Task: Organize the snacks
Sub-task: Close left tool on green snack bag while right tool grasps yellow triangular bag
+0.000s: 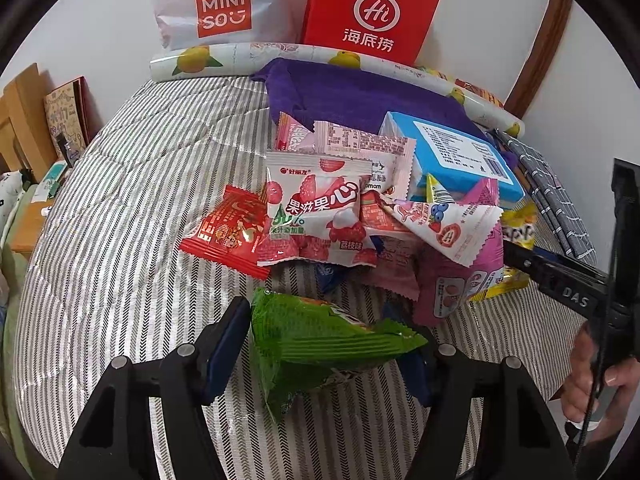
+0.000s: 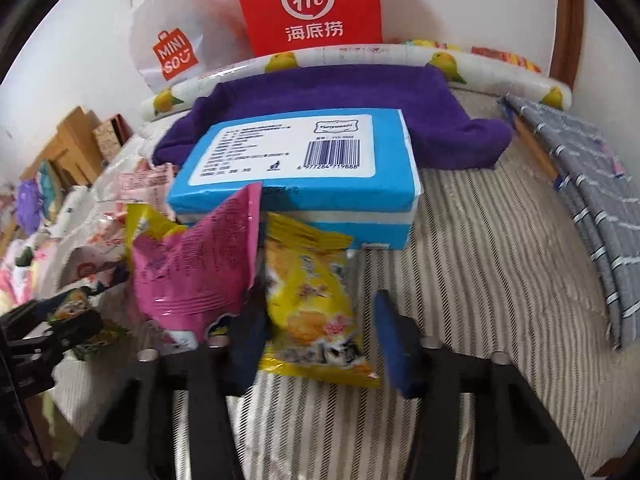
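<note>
A pile of snack packets lies on the striped bed cover (image 1: 140,208): a red packet (image 1: 226,232), a white-and-pink lychee packet (image 1: 316,216), pink packets (image 1: 456,280) and a blue box (image 1: 460,156). My left gripper (image 1: 328,344) has its jaws around a green packet (image 1: 320,344), which fills the gap between them. In the right wrist view my right gripper (image 2: 316,340) stands open around a yellow packet (image 2: 312,300) that lies below the blue box (image 2: 296,168), beside a pink packet (image 2: 192,268). The right gripper also shows in the left wrist view (image 1: 560,276).
A purple cloth (image 2: 320,96) lies behind the box. A lemon-print roll (image 1: 200,60), a red Haidilao box (image 1: 368,12) and a white Miniso bag (image 1: 216,8) stand against the wall. A grey checked cloth (image 2: 592,208) lies right. Wooden furniture (image 1: 24,120) stands left.
</note>
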Demonstrator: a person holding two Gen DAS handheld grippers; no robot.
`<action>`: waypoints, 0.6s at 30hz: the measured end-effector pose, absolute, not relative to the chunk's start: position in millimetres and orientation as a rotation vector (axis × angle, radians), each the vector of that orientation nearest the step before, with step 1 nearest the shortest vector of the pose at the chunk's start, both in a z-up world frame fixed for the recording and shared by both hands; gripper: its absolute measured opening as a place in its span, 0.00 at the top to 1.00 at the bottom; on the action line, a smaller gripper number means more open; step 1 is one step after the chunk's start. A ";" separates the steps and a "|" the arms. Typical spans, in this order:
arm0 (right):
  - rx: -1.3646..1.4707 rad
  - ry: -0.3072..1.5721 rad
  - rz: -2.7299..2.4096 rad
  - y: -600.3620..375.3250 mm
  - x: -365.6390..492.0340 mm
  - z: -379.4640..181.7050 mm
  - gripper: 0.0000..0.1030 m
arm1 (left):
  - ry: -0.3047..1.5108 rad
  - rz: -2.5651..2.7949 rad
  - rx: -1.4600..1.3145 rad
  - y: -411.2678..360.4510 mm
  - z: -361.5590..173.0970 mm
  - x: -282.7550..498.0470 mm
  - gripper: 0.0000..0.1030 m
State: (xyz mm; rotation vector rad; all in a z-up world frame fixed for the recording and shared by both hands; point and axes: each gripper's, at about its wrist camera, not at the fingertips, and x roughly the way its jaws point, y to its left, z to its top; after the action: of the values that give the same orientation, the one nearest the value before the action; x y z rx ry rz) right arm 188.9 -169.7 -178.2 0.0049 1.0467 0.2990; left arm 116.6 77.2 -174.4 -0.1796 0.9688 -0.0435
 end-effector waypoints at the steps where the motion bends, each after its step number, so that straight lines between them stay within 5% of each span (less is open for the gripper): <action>1: 0.000 1.046 0.293 -170.5 186.8 -176.8 0.61 | 0.968 -0.042 -0.181 77.7 -173.9 116.7 0.36; 18: 0.017 1.079 0.252 -199.7 169.9 -176.3 0.60 | 0.965 -0.015 -0.180 79.8 -163.8 114.9 0.40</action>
State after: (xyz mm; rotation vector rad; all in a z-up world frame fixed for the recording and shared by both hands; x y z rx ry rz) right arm 169.9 -199.7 -176.3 0.0174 1.0788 0.2520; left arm 114.9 79.8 -163.8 -0.1802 0.9650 -0.0154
